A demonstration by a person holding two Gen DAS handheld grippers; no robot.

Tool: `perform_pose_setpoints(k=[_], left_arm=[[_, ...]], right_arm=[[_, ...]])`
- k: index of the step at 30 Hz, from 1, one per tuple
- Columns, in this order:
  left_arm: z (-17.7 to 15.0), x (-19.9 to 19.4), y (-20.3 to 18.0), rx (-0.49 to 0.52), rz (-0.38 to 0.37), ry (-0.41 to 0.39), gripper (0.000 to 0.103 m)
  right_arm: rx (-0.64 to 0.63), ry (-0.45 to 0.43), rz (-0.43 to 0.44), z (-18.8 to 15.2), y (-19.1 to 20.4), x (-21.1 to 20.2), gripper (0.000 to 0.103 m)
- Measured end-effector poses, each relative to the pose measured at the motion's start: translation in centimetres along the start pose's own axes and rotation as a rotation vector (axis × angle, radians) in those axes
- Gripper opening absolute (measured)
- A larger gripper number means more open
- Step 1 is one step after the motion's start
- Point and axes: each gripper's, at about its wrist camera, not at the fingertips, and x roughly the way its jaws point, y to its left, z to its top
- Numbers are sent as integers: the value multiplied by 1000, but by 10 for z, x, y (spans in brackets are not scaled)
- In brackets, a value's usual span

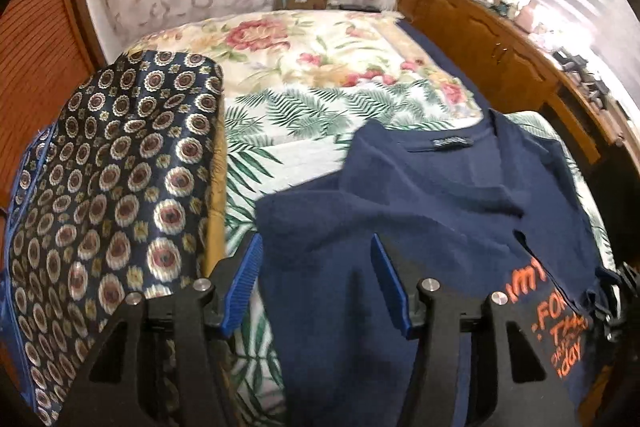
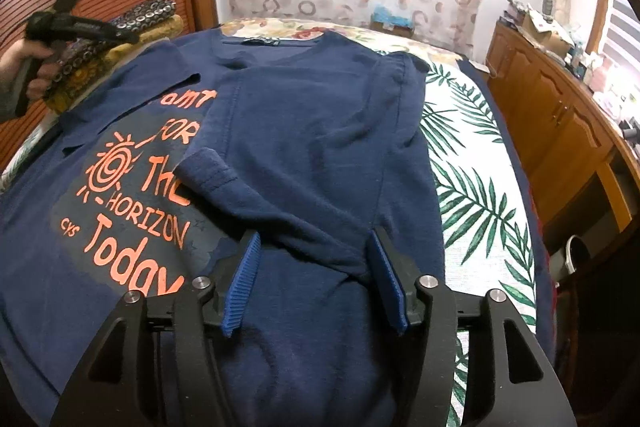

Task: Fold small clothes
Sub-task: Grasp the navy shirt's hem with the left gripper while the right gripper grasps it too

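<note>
Each black hand-held gripper (image 2: 316, 279) has 2 ribbed blue pads (image 2: 242, 281) and silver screws (image 2: 425, 281).

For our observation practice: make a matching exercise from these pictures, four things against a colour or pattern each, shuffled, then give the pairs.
Things:
1. T-shirt
2. Lettering on the T-shirt
3. Bedspread
4. Folded cloth beside the T-shirt

Colour or pattern:
A. green palm leaves on white
B. navy blue
C. round medallions on dark ground
D. orange

Pairs: 1-B, 2-D, 3-A, 4-C
</note>
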Motion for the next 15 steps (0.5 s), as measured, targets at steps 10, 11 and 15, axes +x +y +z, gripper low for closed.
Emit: perform_pose_setpoints(k=[10, 11, 15], left_arm=[[12, 32, -5, 48, 116, 102, 53], [13, 35, -8, 55, 122, 107, 53], [11, 45, -18, 101, 145, 131, 53]], right_arm=[[38, -73, -2, 18, -14, -13, 60], [53, -87, 4, 26, -19, -16, 60], [61, -117, -20, 52, -31, -15, 61]])
